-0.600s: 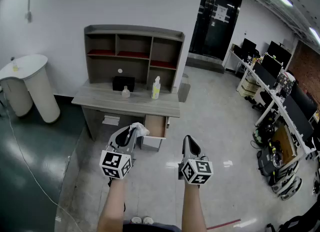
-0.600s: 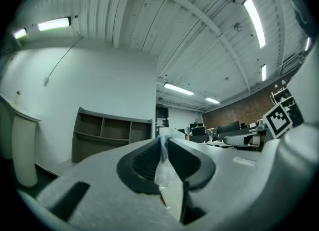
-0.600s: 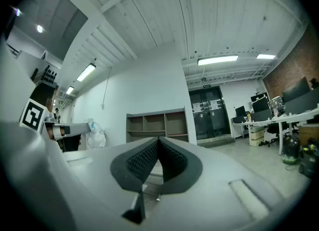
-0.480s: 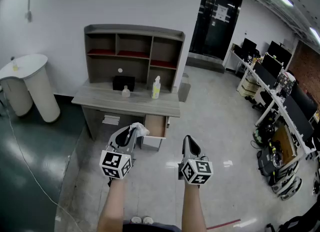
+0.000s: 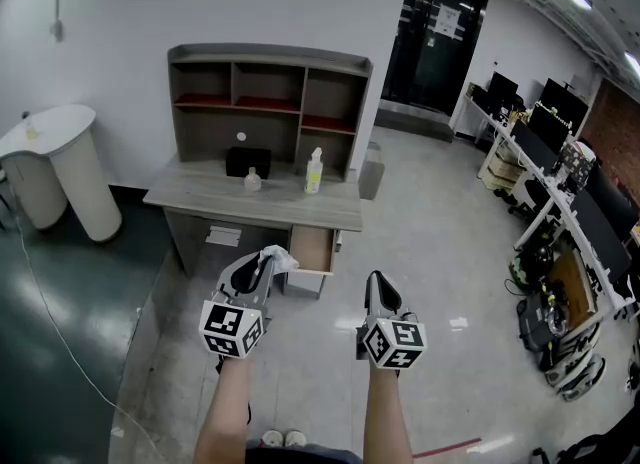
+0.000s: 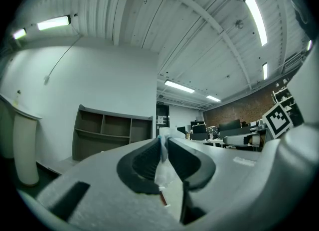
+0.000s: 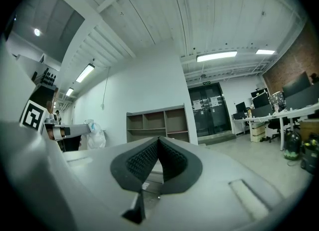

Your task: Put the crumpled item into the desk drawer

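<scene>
- Head view: the left gripper [image 5: 260,264] is held out in front of the person, with a white crumpled wad [image 5: 281,257] poking past its tips.
- Left gripper view settles it: the jaws are pinched nearly together on the wad [image 6: 164,174]. Both pads press it, and a pale tail of it hangs down between them.
- The right gripper [image 5: 376,280] rides alongside, about level with the left one and apart from it.
- Right gripper view: its jaws meet at the tips with nothing between them. The wad [image 7: 95,134] shows off to that view's left.
- The desk [image 5: 200,198] stands ahead against the wall, with a shelf unit [image 5: 268,60] on its back edge.
- The drawer [image 5: 312,249] under the desk's right end is pulled open.
- The wad is up in the air in the left gripper's grip, on the person's side of the drawer and not in it.
- On the desktop sit a black box [image 5: 247,162] and a bottle [image 5: 314,172].
</scene>
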The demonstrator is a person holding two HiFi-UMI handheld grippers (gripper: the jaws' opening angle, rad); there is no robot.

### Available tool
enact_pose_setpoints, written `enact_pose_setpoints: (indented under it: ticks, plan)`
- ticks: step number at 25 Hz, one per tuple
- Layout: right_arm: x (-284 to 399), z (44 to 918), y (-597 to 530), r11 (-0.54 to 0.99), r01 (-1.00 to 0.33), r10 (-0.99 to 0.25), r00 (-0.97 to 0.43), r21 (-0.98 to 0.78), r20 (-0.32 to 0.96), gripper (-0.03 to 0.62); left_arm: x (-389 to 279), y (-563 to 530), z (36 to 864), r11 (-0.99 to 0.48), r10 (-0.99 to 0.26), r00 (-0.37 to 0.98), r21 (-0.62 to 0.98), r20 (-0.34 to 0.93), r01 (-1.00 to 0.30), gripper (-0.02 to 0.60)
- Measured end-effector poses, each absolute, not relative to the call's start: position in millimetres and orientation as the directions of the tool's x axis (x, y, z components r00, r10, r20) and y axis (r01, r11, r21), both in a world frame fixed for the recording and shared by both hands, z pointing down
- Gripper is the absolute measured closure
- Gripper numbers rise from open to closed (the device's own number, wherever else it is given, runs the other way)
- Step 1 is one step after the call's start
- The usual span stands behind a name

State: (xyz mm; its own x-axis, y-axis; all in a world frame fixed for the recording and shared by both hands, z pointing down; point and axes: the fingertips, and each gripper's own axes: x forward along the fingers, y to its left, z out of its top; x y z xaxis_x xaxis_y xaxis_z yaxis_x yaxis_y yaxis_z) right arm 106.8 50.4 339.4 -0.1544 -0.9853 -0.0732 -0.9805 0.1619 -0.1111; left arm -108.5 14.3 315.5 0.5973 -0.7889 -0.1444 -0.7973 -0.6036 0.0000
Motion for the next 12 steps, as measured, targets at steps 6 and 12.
enact_pose_setpoints:
  ticks: [6, 12]
  plan:
    - [114, 347, 43, 0.184, -0.977, -0.982, -0.178, -0.106, -0.057, 0.583, -100, 11, 319, -0.59, -0.801, 0.585, 0.0, -0.13, -0.808, 0.529]
    - [131, 356, 35, 0.207, -0.972, -0.978, -0.202, -0.109, -0.056, 0.583, -87, 11, 327, -0.57, -0.815, 0.568, -0.015, -0.118, -0.822, 0.529]
